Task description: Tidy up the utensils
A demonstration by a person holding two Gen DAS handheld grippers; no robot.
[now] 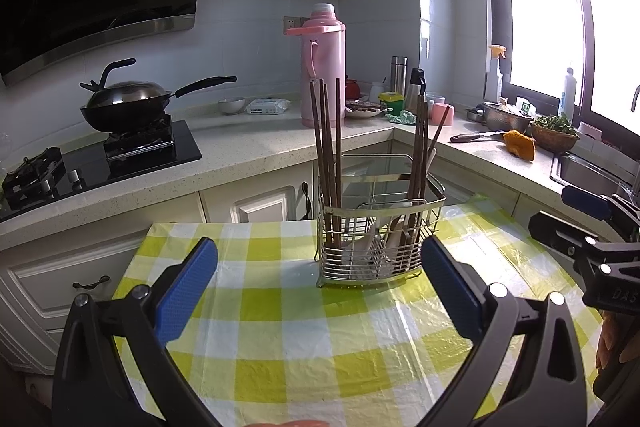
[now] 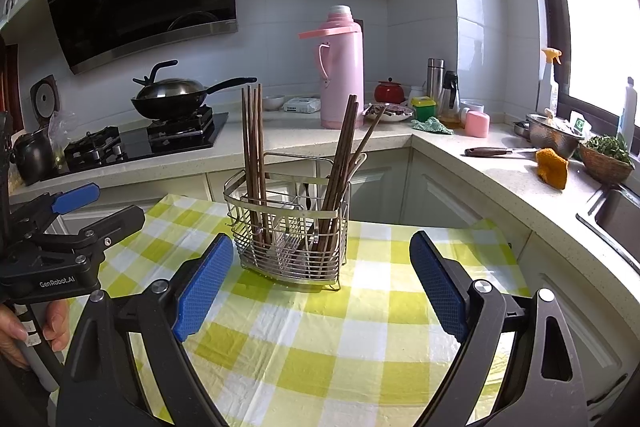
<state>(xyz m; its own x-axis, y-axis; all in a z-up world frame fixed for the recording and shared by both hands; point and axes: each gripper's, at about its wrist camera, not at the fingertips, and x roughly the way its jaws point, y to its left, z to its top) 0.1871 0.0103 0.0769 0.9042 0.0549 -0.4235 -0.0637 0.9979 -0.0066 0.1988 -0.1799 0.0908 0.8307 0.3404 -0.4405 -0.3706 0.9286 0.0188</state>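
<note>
Checked desk is carrying wire caddy with chopsticks, sitting ahead between left tongs and right tongs, both gaping, gripping nothing.

right hand-held gripper: jaws wide, empty | wire caddy: upright on checked cloth, holding chopsticks

Wire caddy holds upright brown chopsticks
</note>
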